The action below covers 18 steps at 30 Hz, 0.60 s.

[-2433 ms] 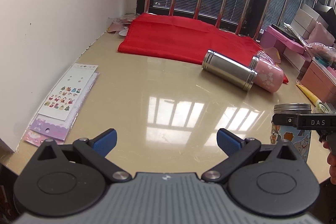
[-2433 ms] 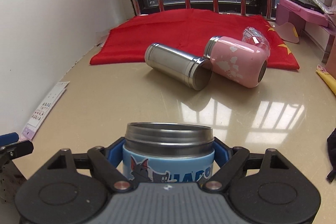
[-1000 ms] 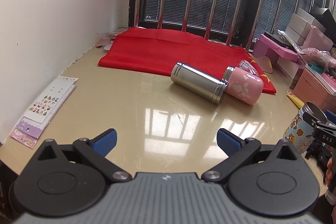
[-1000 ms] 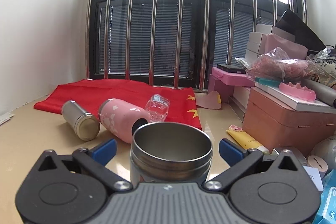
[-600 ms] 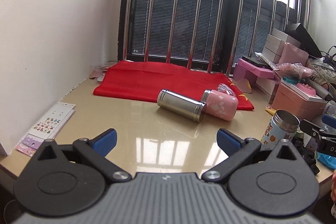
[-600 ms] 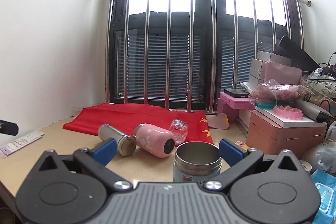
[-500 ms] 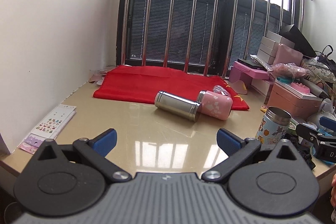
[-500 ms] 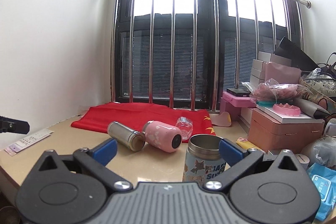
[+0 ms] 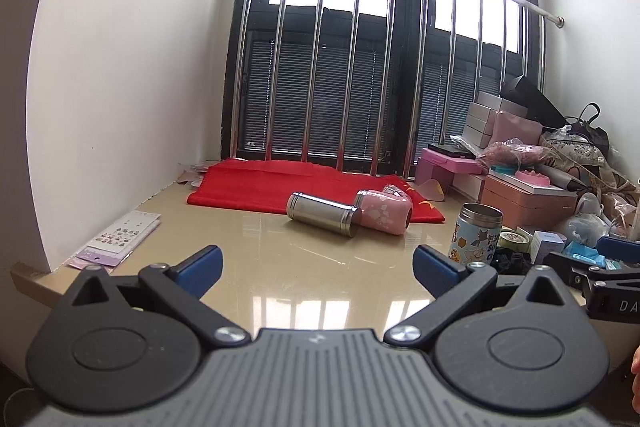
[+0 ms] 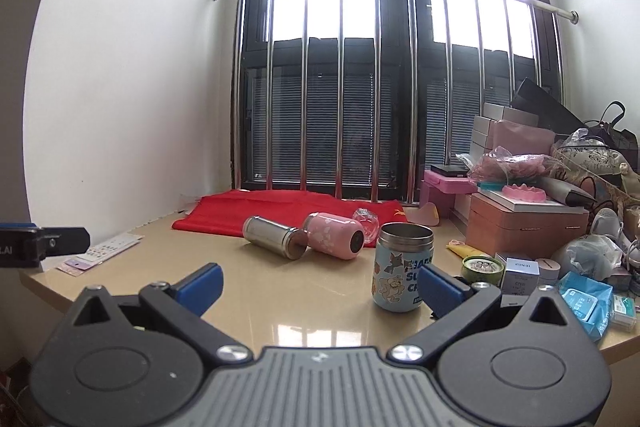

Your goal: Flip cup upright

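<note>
Three cups sit on the counter [image 10: 280, 307], and only the cartoon cup [image 10: 403, 267] stands upright, mouth up, toward the counter's right edge just beside the clutter there. My right tongs [image 10: 318, 285] are spread wide with nothing between them, hanging just short of that cup, so I judge it set down and released. My left tongs [image 9: 318, 267] gape empty too, held over the near edge. The steel cup [image 9: 323, 213] and pink cup [image 9: 383, 211] lie on their sides, touching, by the red cloth [image 9: 280, 185] at the back edge.
</note>
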{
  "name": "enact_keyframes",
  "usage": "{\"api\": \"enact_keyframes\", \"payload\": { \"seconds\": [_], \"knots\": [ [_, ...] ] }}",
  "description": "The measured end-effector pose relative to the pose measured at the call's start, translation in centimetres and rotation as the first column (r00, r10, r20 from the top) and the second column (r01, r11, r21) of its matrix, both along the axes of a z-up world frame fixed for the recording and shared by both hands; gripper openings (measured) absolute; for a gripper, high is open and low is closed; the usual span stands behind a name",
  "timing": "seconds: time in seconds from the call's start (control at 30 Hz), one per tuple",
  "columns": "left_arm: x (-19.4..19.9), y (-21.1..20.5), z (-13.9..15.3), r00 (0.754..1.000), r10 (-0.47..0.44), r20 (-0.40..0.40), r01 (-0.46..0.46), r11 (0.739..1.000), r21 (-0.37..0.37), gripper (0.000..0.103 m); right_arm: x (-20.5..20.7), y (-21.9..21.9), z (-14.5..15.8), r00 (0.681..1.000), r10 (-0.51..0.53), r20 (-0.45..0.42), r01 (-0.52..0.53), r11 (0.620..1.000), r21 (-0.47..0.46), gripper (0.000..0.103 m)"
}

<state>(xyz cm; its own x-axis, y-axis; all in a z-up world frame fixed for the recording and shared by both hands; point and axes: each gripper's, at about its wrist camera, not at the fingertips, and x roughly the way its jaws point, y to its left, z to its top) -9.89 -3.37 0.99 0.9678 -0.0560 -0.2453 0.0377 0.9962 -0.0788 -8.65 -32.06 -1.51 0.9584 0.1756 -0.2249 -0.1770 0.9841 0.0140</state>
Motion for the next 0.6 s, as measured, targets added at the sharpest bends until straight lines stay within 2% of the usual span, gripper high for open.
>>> {"api": "enact_keyframes", "payload": {
  "seconds": [0.1, 0.6],
  "knots": [
    [-0.39, -0.04, 0.16, 1.0, 0.001, 0.022, -0.001, 1.0, 0.015, 0.103, -0.33, -0.32, 0.04, 1.0, -0.013, 0.011, 0.013, 1.0, 0.021, 0.103],
    [-0.05, -0.05, -0.48, 1.0, -0.01, -0.005, 0.01, 1.0, 0.012, 0.103, -0.02, -0.25, -0.19, 1.0, -0.005, 0.0, 0.005, 1.0, 0.017, 0.103]
  ]
}}
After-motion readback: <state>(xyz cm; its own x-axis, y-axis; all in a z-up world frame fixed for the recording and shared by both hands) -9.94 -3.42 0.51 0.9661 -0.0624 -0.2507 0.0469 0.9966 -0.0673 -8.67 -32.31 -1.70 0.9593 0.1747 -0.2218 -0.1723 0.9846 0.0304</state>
